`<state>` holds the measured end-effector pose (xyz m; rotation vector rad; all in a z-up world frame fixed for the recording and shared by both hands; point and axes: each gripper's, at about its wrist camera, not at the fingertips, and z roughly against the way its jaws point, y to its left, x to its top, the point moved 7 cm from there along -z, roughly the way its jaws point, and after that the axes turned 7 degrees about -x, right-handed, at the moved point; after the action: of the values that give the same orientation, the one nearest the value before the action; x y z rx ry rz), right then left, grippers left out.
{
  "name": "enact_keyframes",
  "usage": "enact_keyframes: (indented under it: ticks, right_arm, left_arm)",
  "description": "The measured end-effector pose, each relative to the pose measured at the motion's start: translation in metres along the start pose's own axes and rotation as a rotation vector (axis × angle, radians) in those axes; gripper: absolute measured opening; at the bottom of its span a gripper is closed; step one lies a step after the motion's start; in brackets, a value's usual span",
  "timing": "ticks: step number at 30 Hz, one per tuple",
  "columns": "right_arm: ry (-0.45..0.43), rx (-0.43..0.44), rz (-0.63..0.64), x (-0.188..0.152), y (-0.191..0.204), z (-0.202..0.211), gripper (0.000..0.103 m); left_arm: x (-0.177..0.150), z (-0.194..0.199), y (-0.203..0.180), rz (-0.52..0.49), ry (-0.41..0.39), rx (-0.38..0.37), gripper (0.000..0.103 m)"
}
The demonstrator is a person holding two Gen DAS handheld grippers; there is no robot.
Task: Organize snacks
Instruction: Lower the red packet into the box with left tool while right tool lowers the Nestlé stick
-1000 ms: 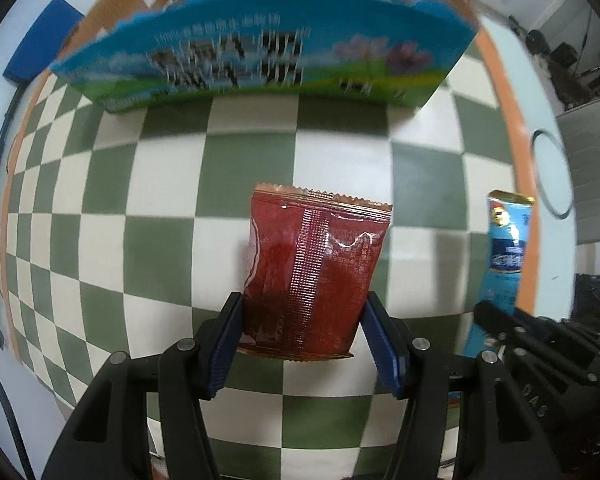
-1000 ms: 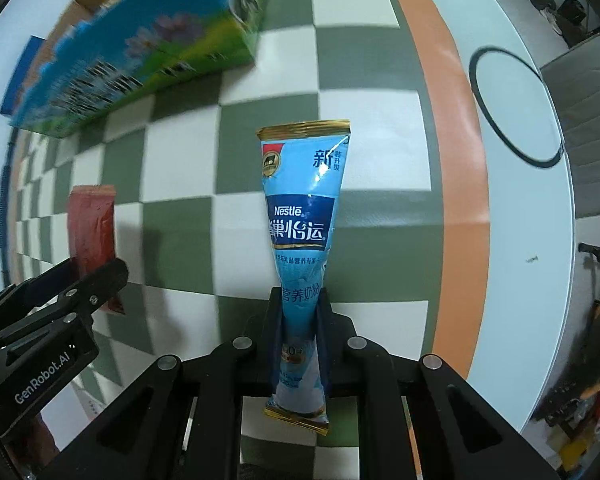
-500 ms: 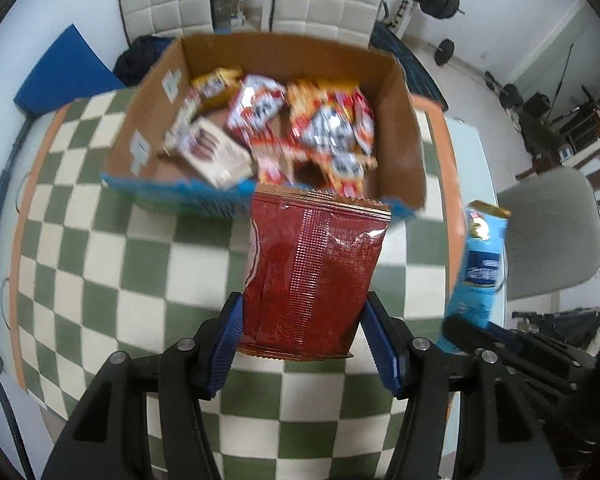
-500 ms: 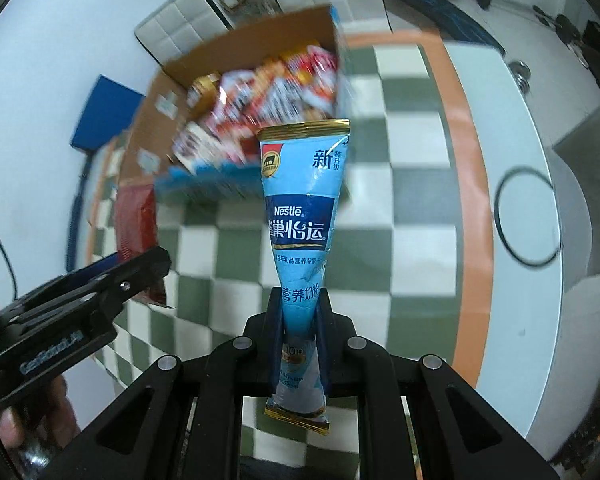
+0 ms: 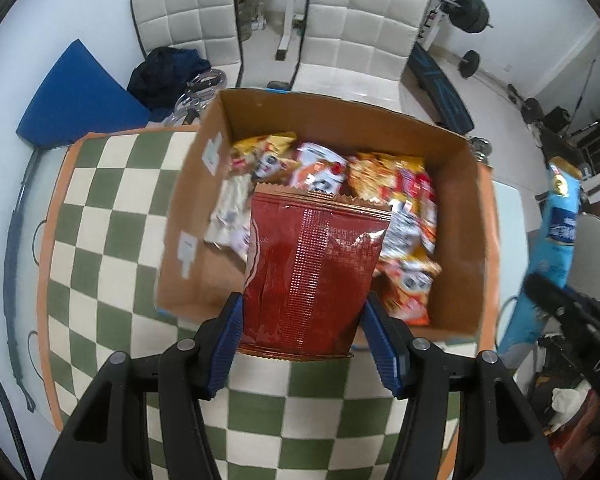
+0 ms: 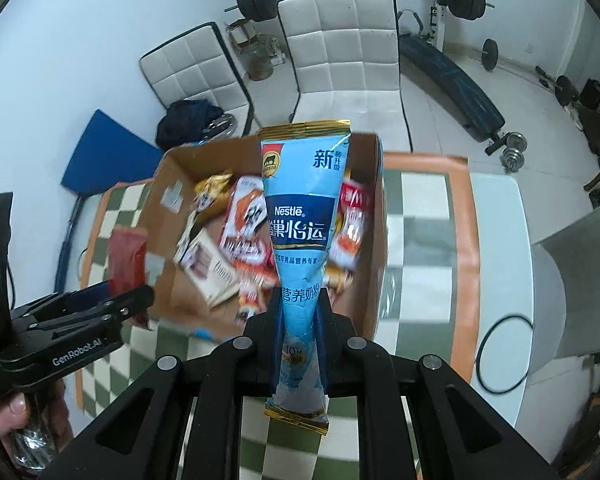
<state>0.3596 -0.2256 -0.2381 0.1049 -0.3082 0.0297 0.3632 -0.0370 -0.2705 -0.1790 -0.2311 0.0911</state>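
My left gripper (image 5: 302, 320) is shut on a dark red snack packet (image 5: 312, 272) and holds it in the air in front of an open cardboard box (image 5: 384, 128). The box holds several snack packs (image 5: 396, 184). My right gripper (image 6: 302, 320) is shut on a tall blue Nestle packet (image 6: 300, 216), raised before the same box (image 6: 162, 184). The blue packet also shows at the right edge of the left wrist view (image 5: 556, 232). The left gripper with the red packet (image 6: 128, 256) shows at the left of the right wrist view.
The box stands on a green and white checked tablecloth (image 5: 100, 208) with an orange border, on a white table (image 6: 496, 216). Two white padded chairs (image 5: 360, 28) stand behind the table. A blue mat (image 5: 76, 96), a weight bench and barbells lie beyond.
Both grippers have risen from low over the tablecloth, each still holding its packet. The views now look down into the open box, which sits closer.
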Motion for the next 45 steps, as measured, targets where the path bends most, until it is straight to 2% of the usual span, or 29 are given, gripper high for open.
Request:
enact_keyframes:
  ticks: [4,9,13,21,31,38,43,45]
  right_arm:
    - [0.036,-0.044,-0.01,0.022,0.0,-0.03,0.015]
    - [0.11,-0.07,-0.046,0.028,-0.007,-0.075,0.015]
    - [0.156,-0.078,-0.072,0.026,-0.014,-0.1,0.015]
    - [0.21,-0.106,-0.103,0.021,-0.026,-0.127,0.015]
    - [0.232,-0.138,-0.088,0.014,-0.03,-0.139,0.016]
    - [0.254,-0.154,-0.083,0.012,-0.03,-0.141,0.018]
    - [0.261,-0.161,-0.08,0.01,-0.029,-0.14,0.026]
    - [0.26,-0.163,-0.079,0.01,-0.028,-0.138,0.037]
  left_arm:
    - [0.02,-0.022,0.022,0.016,0.059,0.027,0.056]
    - [0.031,-0.049,0.042,0.0,0.143,0.081,0.056]
    - [0.031,-0.068,0.053,-0.019,0.201,0.117,0.056]
    - [0.014,-0.101,0.065,-0.003,0.312,0.13,0.057]
    - [0.003,-0.114,0.074,-0.008,0.349,0.157,0.057]
    - [-0.002,-0.117,0.079,0.024,0.367,0.124,0.058]
    - [-0.005,-0.115,0.082,0.024,0.36,0.117,0.058]
    - [-0.005,-0.113,0.081,0.023,0.36,0.117,0.059]
